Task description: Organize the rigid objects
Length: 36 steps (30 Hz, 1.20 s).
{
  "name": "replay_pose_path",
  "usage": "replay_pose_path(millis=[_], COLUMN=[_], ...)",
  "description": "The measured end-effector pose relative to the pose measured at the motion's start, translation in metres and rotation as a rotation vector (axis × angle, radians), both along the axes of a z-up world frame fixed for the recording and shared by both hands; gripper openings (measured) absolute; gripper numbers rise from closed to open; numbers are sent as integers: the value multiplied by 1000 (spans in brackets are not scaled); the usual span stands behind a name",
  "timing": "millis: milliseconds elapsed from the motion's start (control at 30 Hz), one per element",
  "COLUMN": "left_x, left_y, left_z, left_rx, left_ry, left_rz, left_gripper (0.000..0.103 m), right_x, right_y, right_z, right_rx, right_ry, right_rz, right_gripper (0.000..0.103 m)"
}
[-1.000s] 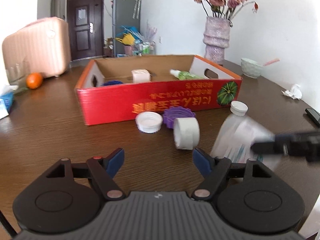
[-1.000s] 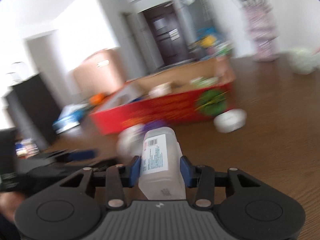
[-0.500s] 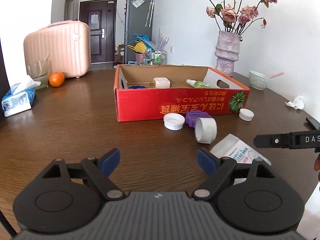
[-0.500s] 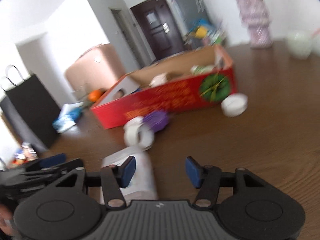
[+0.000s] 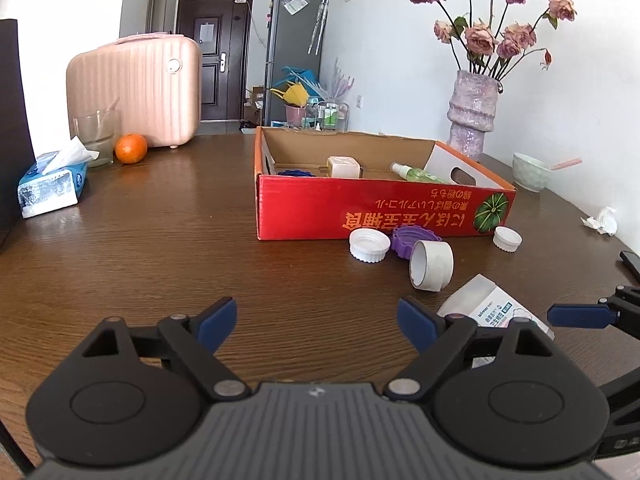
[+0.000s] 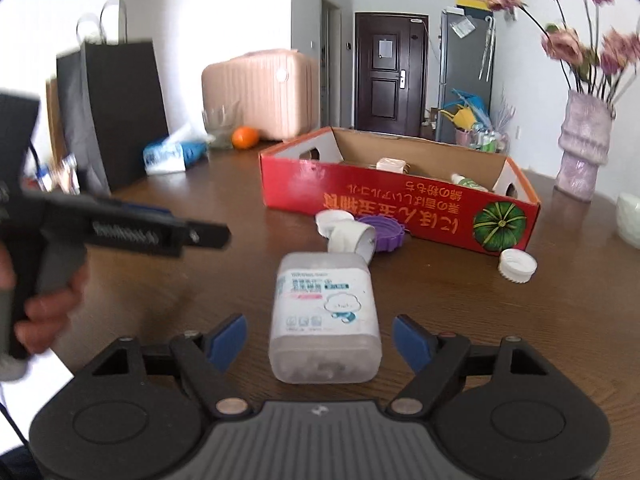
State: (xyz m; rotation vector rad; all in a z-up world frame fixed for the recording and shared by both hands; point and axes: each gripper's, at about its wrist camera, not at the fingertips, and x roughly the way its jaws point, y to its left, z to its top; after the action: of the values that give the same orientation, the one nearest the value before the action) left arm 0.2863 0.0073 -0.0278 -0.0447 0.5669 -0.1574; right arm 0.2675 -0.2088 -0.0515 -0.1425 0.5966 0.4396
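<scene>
Nearest, right tongs [image 6: 320, 338] spread wide, just been opening, blue pads clear on either side of a frosted plastic bottle [image 6: 325, 316] lying on the brown counter [image 6: 500, 320], label up, neck toward twelve o'clock, base between the pads but untouched. Left tongs [image 5: 316, 324] likewise spread and just been opening, nothing between them but bare counter; in that view the same bottle at about three o'clock, partly hidden behind the right-hand finger. In the right wrist view, at nine o'clock, a blurred hand [image 6: 44, 312] gripping the handle of the left tongs. Beyond the bottle, at twelve o'clock, a white tape roll [image 6: 352, 236] on its side, just beside a purple scalloped lid [image 6: 386, 232] and a white cap [image 6: 330, 220]. At two o'clock, a second white cap [image 6: 517, 265] near the corner of the box. Behind these, a red cardboard box [image 6: 400, 204], open-topped, with a small cream square container [image 6: 390, 165] and a green spray bottle [image 6: 468, 182] inside; a blue lid [image 5: 295, 173] also showing inside from the left wrist view. Farther at ten o'clock, a tissue pack [image 6: 172, 156], a glass [image 6: 218, 126] and an orange [image 6: 245, 137]; behind them a pink suitcase [image 6: 256, 92]. At two o'clock, far, a lilac vase [image 6: 584, 148] with dried roses.
</scene>
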Motion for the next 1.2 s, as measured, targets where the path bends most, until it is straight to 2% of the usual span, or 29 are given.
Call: replay_pose_path(millis=[67,133,300,367,433,500,567,633,767,867,933,967,1033,1067,1133,1200], left_x=[0,1,6,8,14,25,34,36,23,21,27,30,35,35,32,26], left_y=[0,-4,-28,-38,-44,-50,-57,-62,-65,-60,-57,-55,-54,-54,-59,-62], left_z=[-2,-4,0,3,3,-2,-7,-11,-12,-14,-17,-17,-18,-17,-14,-11], left_rx=[-11,-12,-17,-58,-141,-233,-264,-299,-332,-354,-378,-391,-407,-411,-398,-374], left_ry=[7,19,20,13,39,96,152,172,202,218,237,241,250,254,245,231], left_rz=[-8,-25,-93,-132,-174,-214,-231,-249,-279,-290,-259,-245,-229,-238,-253,-259], left_gripper=[90,90,90,90,89,79,49,43,37,39,47,47,46,37,36,34], right_x=[-5,-5,0,5,8,10,12,12,11,13,16,18,23,25,28,25], right_y=[0,-10,-49,-61,-71,-76,-78,-75,-70,-70,-71,-73,-78,-81,-86,-86], right_z=[0,3,10,10,10,9,7,7,1,-3,-4,-5,-8,-9,-10,-7], right_rx=[-70,-95,-48,0,100,209,275,282,283,315,346,362,398,429,485,473], right_ry=[-32,-42,-64,-49,-17,24,47,55,99,122,132,135,146,159,196,196], right_rz=[-33,-96,-285,-331,-325,-286,-259,-250,-217,-209,-211,-216,-235,-240,-238,-238], right_gripper=[81,82,80,76,67,60,59,58,56,53,50,48,41,33,29,22])
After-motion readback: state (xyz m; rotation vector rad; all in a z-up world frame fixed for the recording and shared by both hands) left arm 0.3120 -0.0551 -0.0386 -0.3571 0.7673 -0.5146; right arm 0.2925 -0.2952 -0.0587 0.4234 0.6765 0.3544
